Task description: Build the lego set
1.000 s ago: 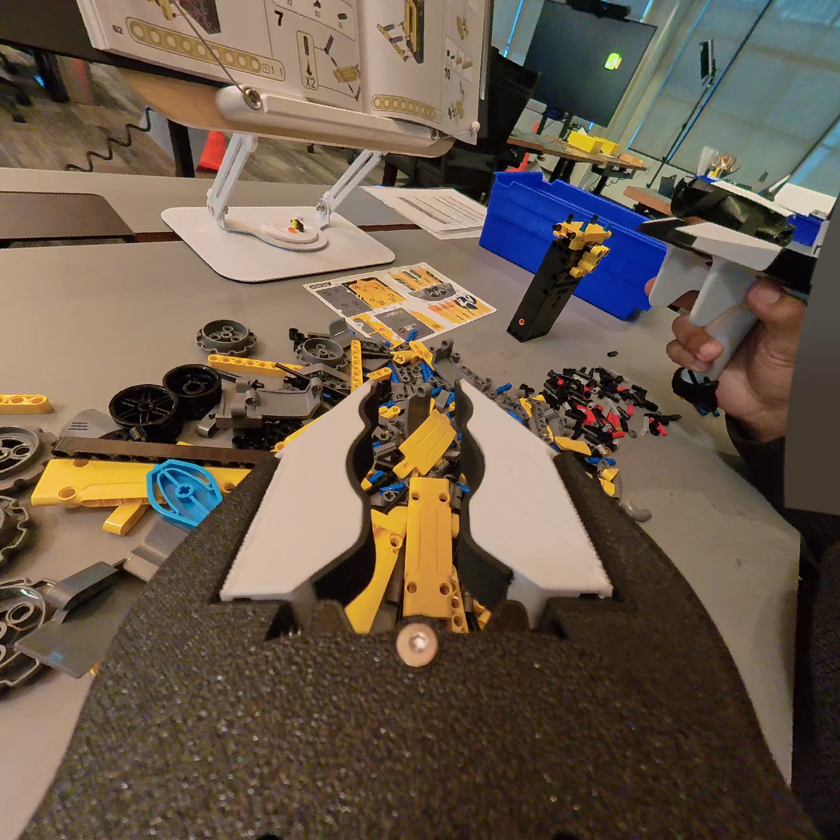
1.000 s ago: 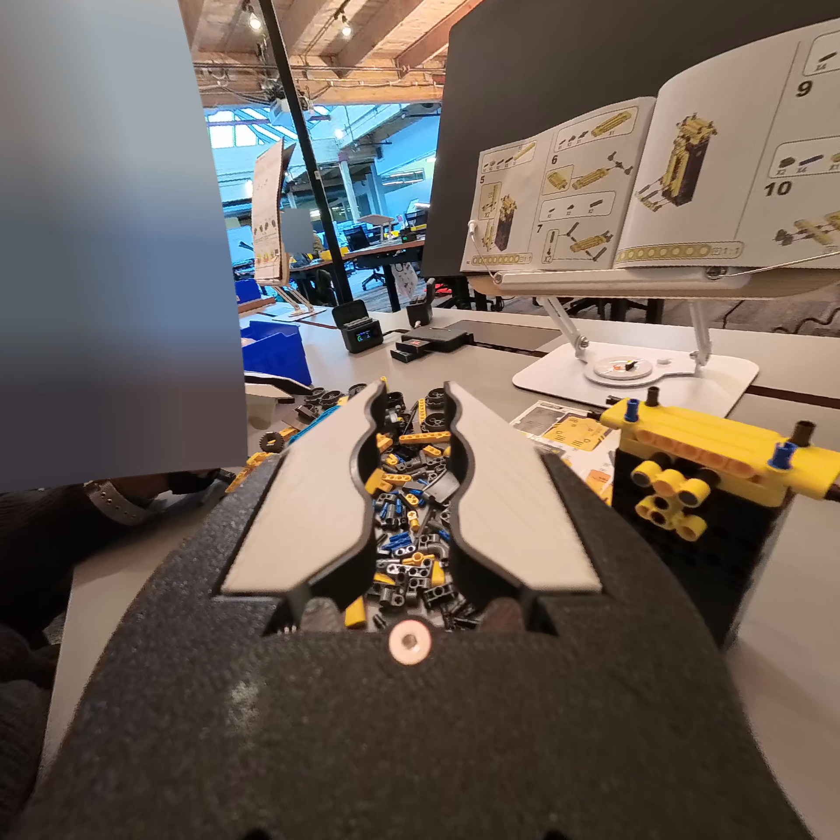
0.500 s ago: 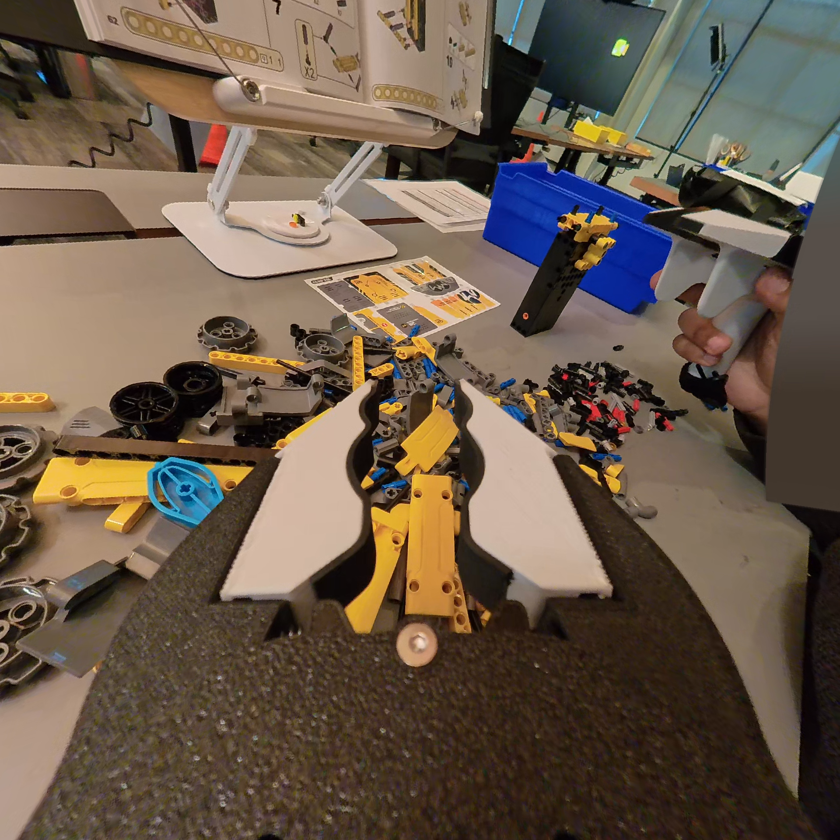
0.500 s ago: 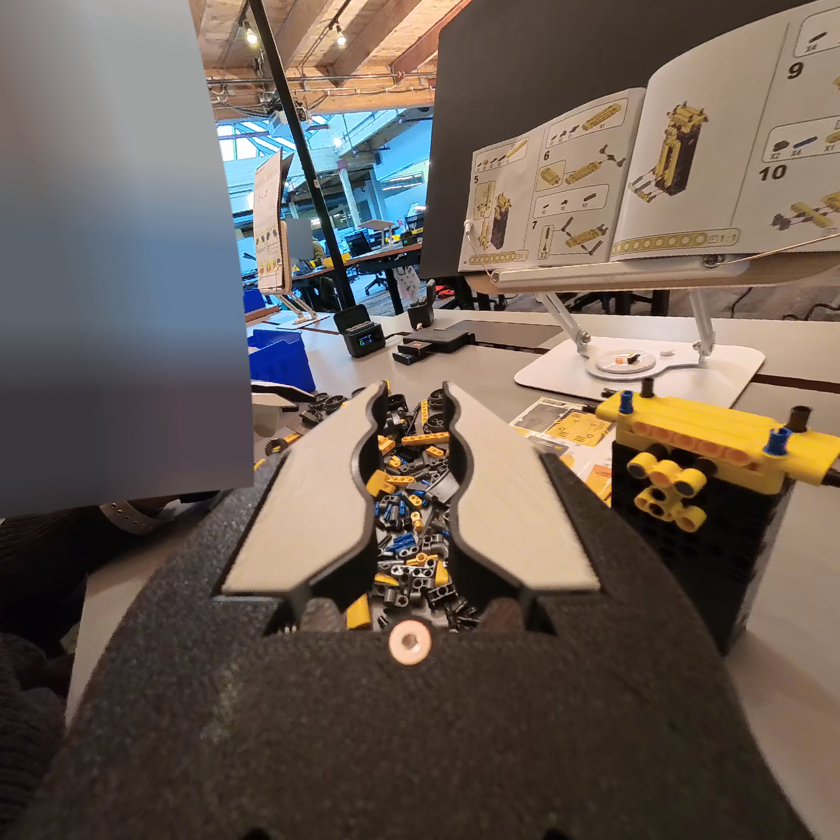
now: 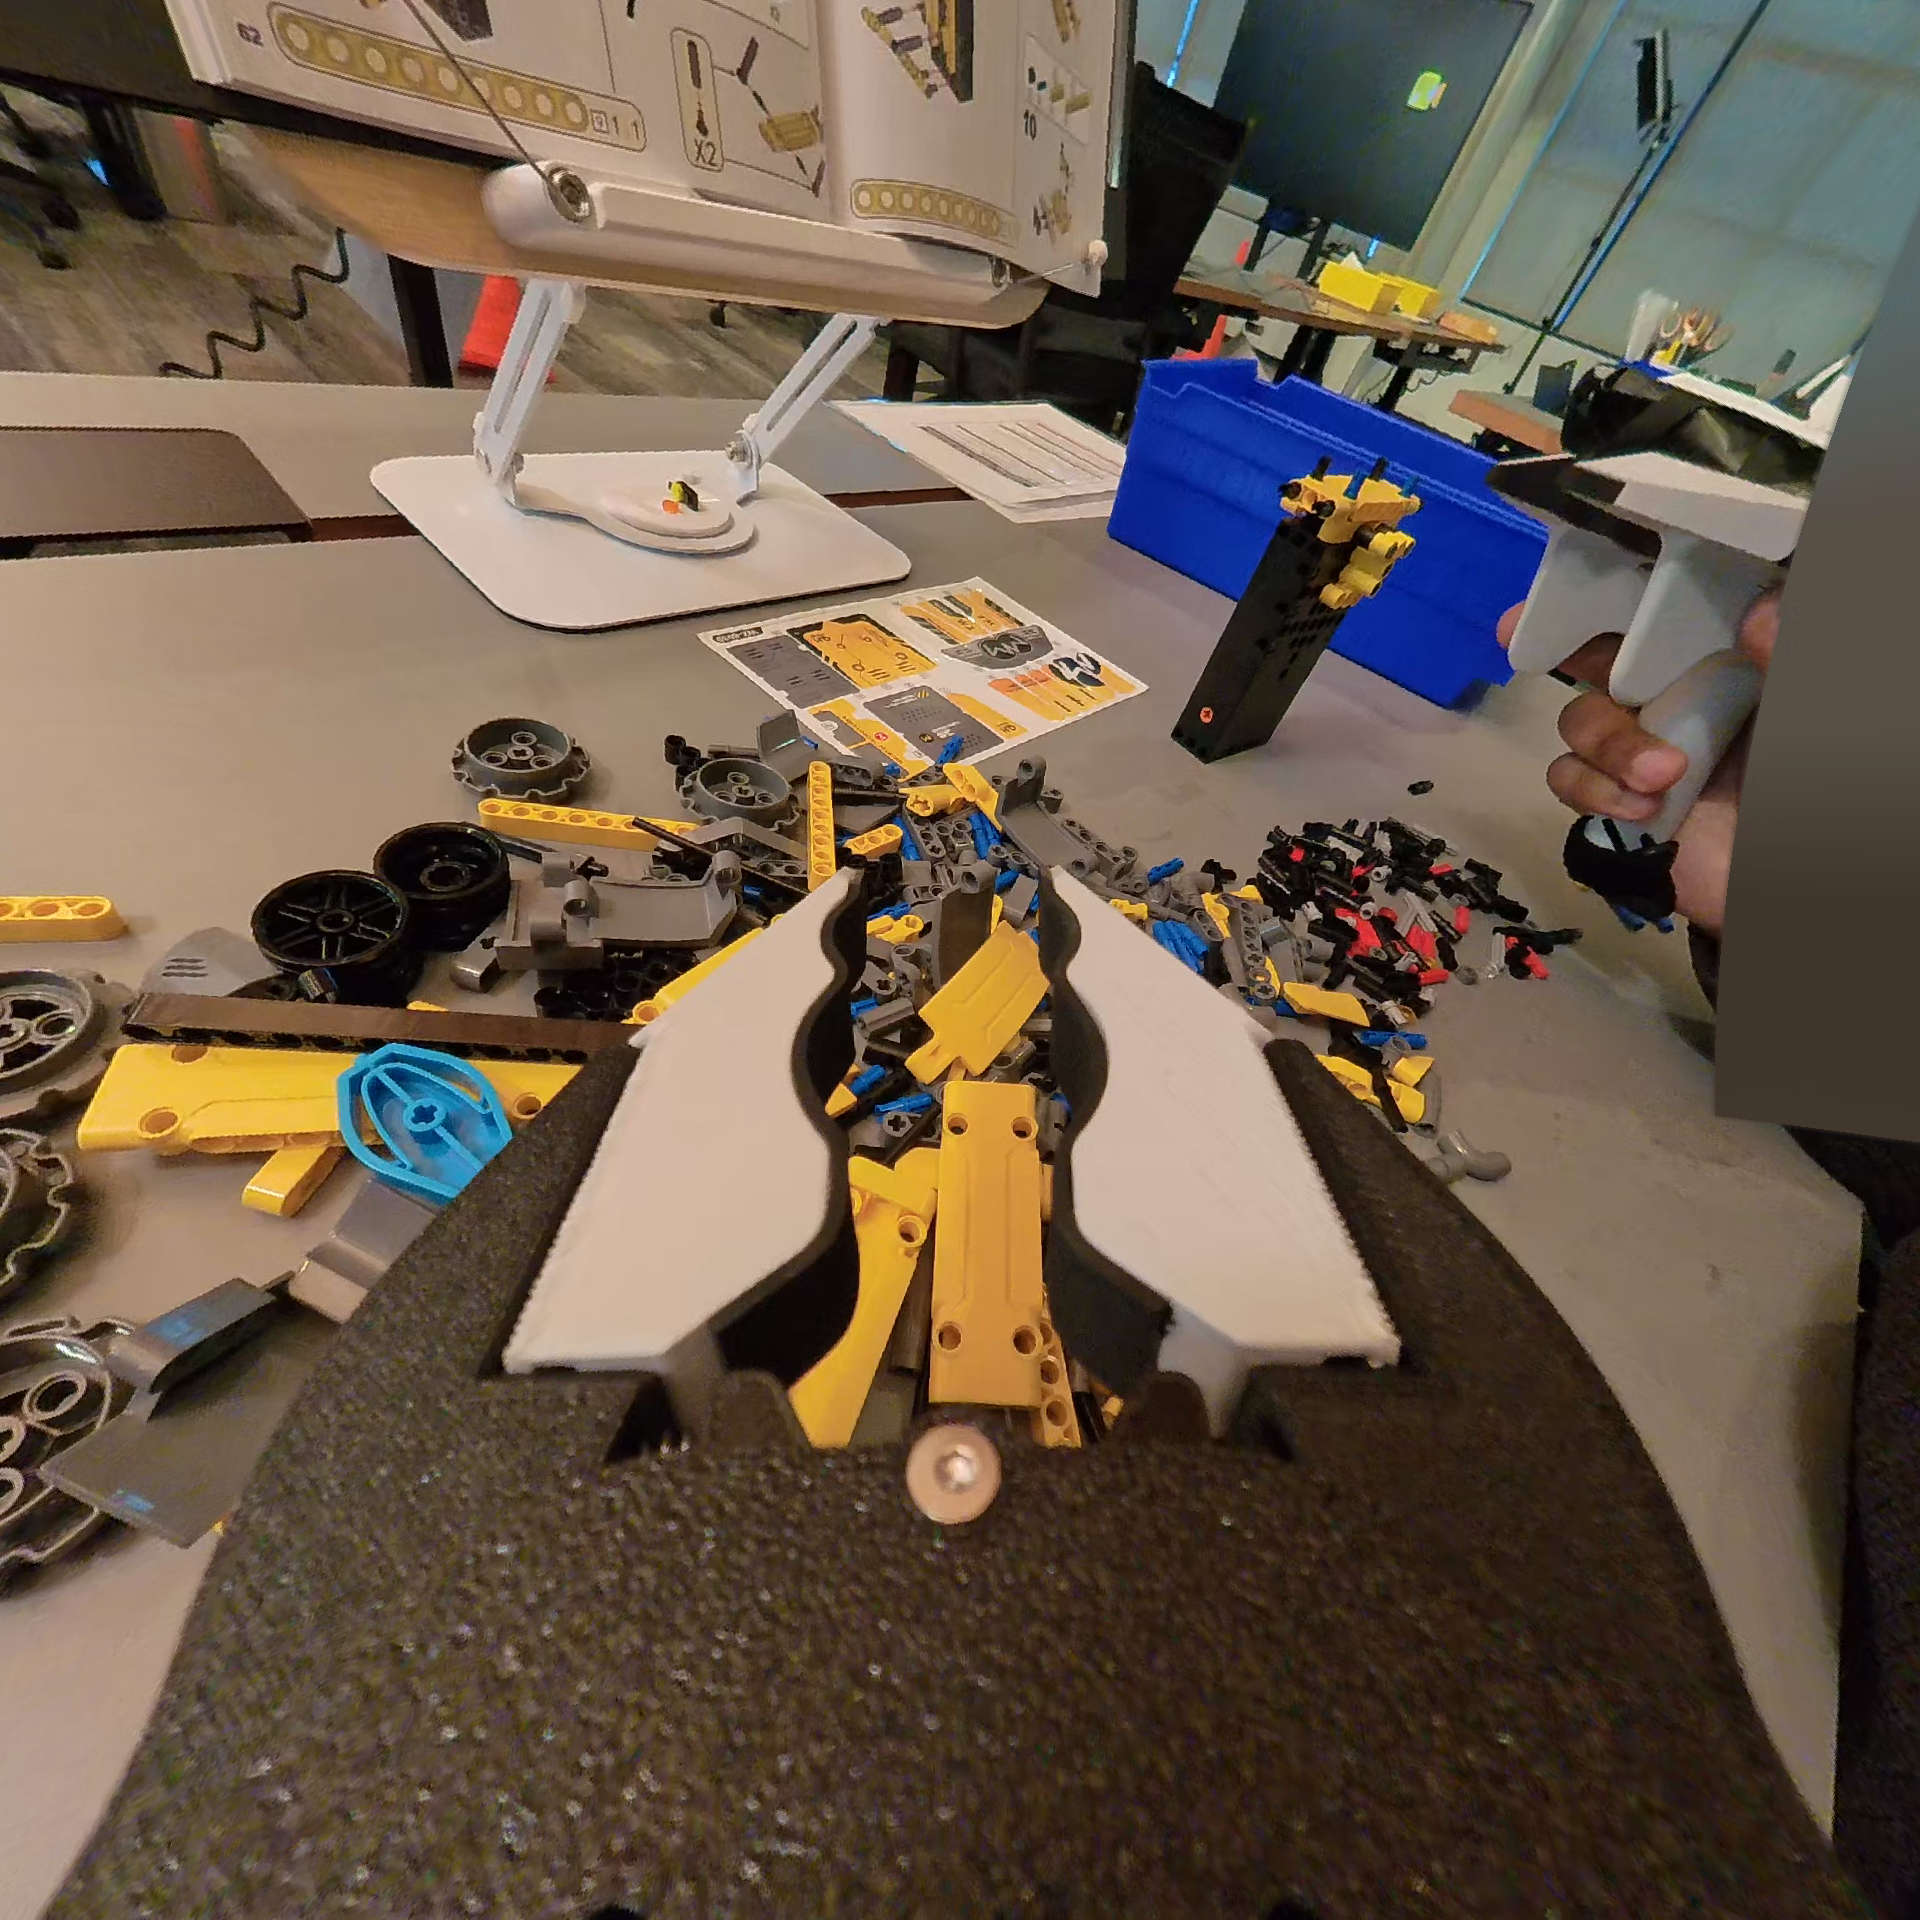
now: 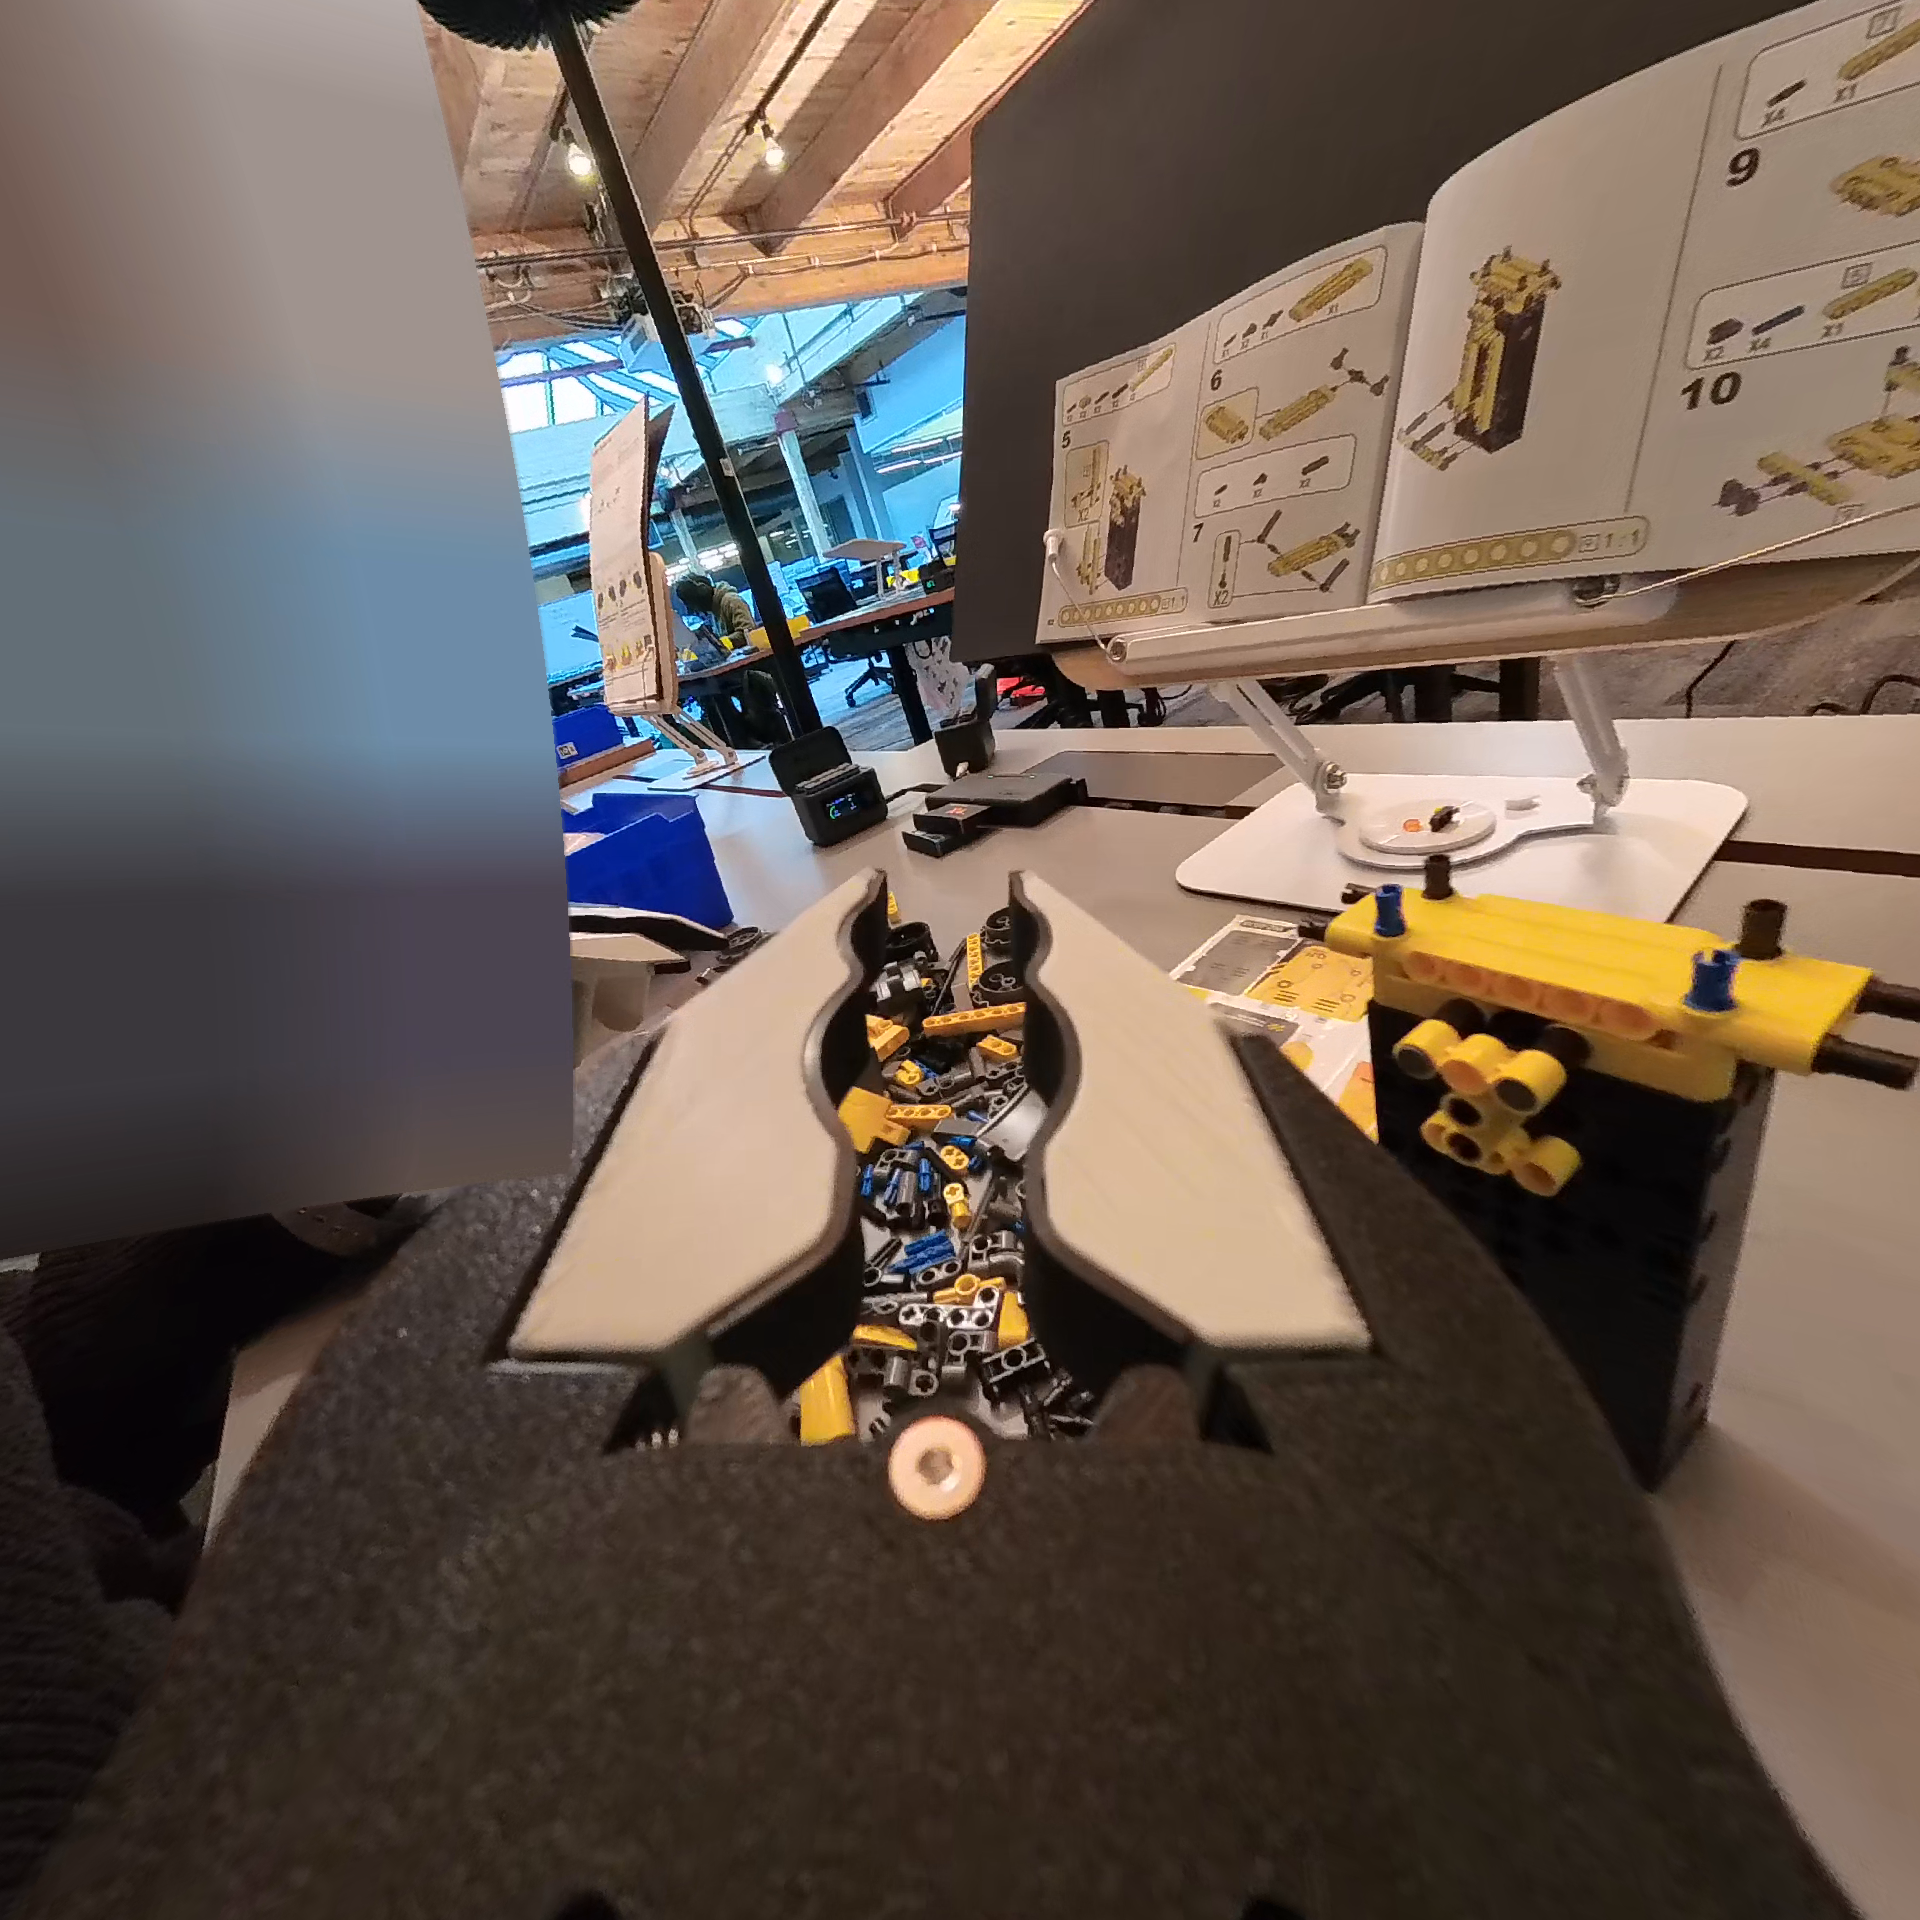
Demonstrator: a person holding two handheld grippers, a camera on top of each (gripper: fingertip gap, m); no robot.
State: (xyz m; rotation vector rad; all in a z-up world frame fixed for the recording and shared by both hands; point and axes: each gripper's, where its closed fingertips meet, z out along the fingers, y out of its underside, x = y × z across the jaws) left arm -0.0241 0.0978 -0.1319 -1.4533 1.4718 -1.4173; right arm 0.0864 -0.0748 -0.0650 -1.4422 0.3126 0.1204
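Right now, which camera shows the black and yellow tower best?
The right wrist view: the black and yellow tower stands close beside that gripper, with its yellow top and pins clear, though its right edge is slightly blurred. The left wrist view shows the whole tower, small and far off, before the blue bin.

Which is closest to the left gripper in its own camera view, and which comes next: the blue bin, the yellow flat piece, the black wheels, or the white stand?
From the left gripper:
1. Yellow flat piece, between its fingers, lower down.
2. Black wheels, to the left.
3. White stand, far left.
4. Blue bin, far right.
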